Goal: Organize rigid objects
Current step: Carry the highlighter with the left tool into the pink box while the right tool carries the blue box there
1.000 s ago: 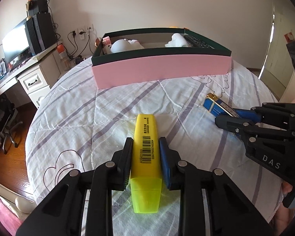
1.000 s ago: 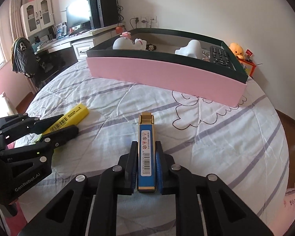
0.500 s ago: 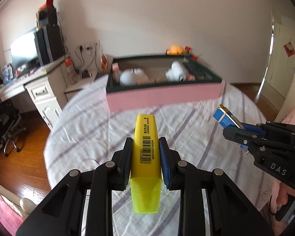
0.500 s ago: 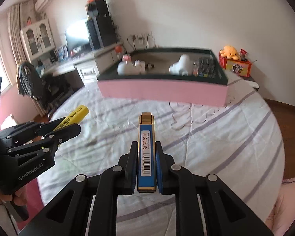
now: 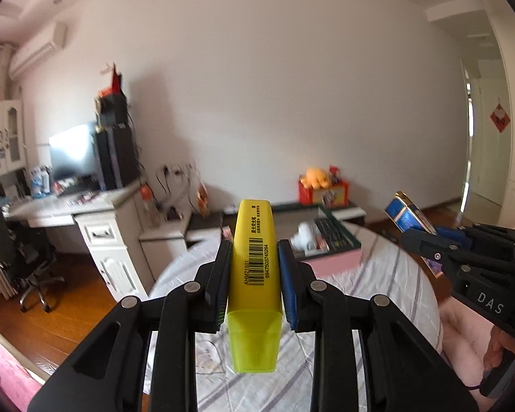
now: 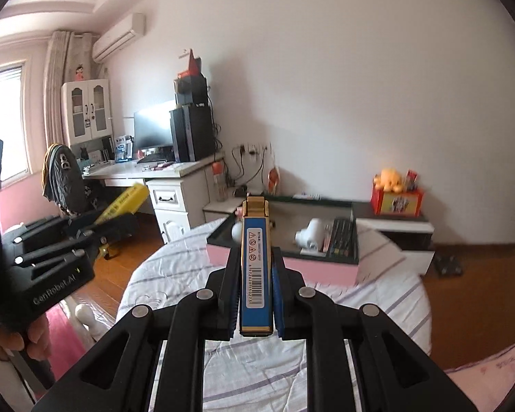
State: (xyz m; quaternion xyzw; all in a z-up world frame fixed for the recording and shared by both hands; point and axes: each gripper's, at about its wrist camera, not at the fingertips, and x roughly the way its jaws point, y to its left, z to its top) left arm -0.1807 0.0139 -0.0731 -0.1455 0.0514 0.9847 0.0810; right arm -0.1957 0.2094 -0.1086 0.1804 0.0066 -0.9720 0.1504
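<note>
My left gripper [image 5: 254, 250] is shut on a yellow highlighter [image 5: 254, 261] with a barcode, held high above the bed. It also shows at the left of the right wrist view [image 6: 125, 202]. My right gripper [image 6: 255, 257] is shut on a blue and gold lighter [image 6: 255, 267], also raised; the lighter shows at the right of the left wrist view [image 5: 408, 213]. The pink box with a dark green rim [image 6: 292, 264] lies ahead and below on the round bed, holding a white toy [image 6: 309, 235] and a remote control [image 6: 341, 237].
The round bed with a striped white quilt [image 6: 377, 295] lies below both grippers. A white desk [image 5: 103, 237] with a monitor and an office chair [image 5: 20, 261] stand at the left. A low shelf with an orange plush toy [image 6: 391, 180] is behind the box.
Both grippers have risen high off the bed with their objects still held. The box now looks smaller and lower in both views.
</note>
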